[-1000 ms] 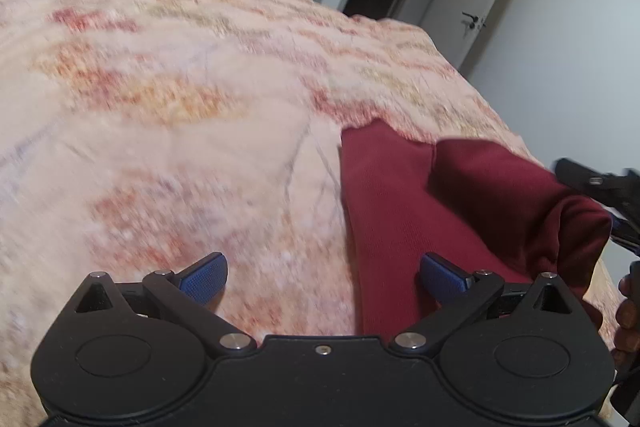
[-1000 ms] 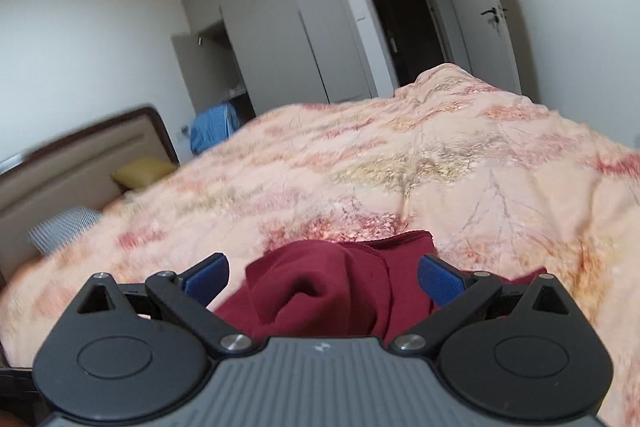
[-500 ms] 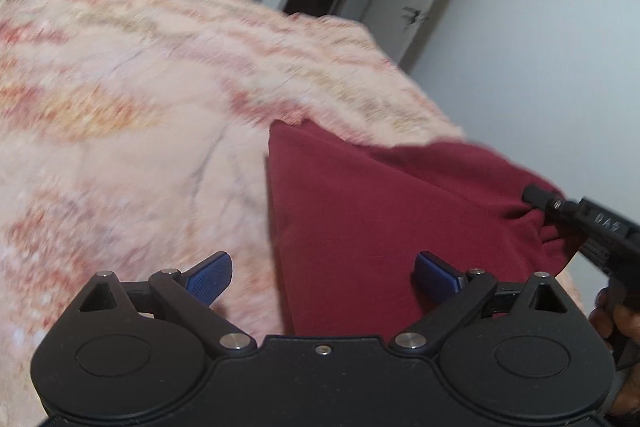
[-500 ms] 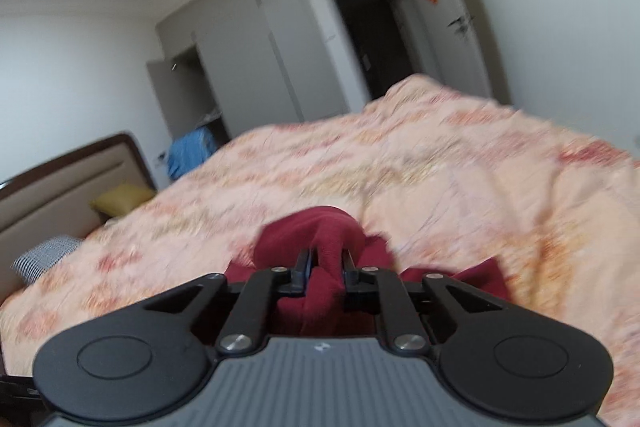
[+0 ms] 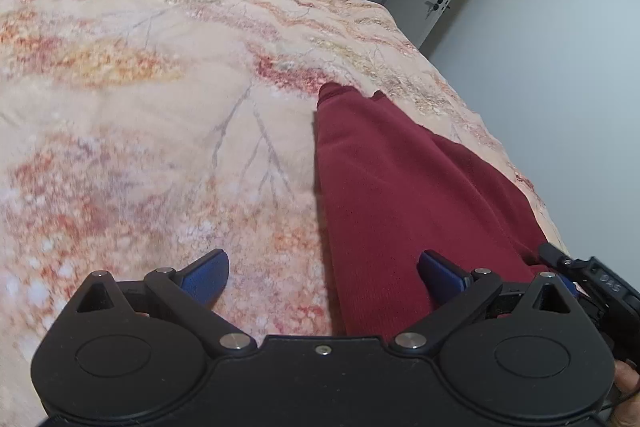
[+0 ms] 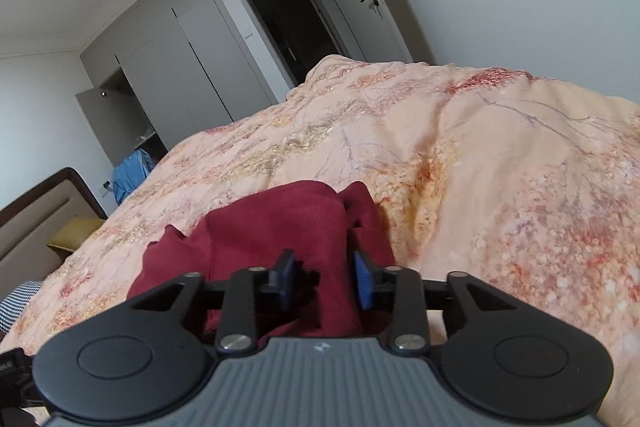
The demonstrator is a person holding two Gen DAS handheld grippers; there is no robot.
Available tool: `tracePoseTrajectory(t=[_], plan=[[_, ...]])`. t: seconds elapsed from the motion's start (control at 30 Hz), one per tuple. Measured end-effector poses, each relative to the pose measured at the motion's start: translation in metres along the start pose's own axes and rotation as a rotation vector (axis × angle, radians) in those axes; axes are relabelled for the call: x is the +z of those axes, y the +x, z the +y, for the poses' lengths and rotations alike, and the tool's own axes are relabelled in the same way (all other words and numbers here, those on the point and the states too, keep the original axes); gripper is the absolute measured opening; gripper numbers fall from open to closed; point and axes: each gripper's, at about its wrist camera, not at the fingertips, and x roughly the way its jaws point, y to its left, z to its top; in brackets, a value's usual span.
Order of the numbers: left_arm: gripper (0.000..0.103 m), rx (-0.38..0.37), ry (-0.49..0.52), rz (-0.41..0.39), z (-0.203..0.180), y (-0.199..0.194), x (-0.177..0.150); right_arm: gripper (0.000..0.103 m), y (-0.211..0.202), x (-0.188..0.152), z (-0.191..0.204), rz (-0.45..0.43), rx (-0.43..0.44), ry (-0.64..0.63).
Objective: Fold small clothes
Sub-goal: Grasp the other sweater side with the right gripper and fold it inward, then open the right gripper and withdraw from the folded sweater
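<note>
A dark red garment (image 5: 400, 187) lies stretched out on the floral bedspread (image 5: 140, 131), near the bed's right edge. My left gripper (image 5: 324, 275) hovers open just above its near end, and the garment's left edge runs between the wide-spread blue pads. In the right wrist view the garment (image 6: 280, 227) is bunched in a soft fold. My right gripper (image 6: 324, 281) straddles that fold and its jaws are opening. A dark gap shows beside the left pad (image 6: 286, 279). Its black body (image 5: 592, 279) shows at the right of the left wrist view.
The bedspread (image 6: 500, 167) drops off to the floor by a grey wall on the right. Beyond the bed are a dark doorway (image 6: 288, 11), white wardrobe doors (image 6: 192, 47), a blue cloth (image 6: 130, 173) and a headboard with a yellow cushion (image 6: 76, 233).
The right gripper shut on a raised fold of the garment, carried it down towards the near bed edge, and has now parted its jaws. The garment lies flatter and longer.
</note>
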Motion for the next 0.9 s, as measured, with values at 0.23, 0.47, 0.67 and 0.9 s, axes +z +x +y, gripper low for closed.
tracePoseTrajectory(t=[0.23, 0.47, 0.67, 0.9], plan=[[0.102, 0.016, 0.027, -0.013, -0.006, 0.004, -0.007, 0.07, -0.004, -0.004, -0.002, 0.014, 0.029, 0.05], [0.091, -0.049, 0.047, 0.008, -0.024, 0.008, -0.006, 0.015, -0.006, 0.003, 0.005, -0.039, -0.015, 0.034], [0.091, -0.04, 0.098, 0.029, -0.035, 0.021, -0.018, 0.011, 0.001, 0.008, -0.004, -0.032, -0.091, 0.009], [0.091, -0.031, 0.106, 0.023, -0.035, 0.02, -0.019, 0.024, 0.0, -0.007, -0.002, -0.017, -0.111, -0.026]])
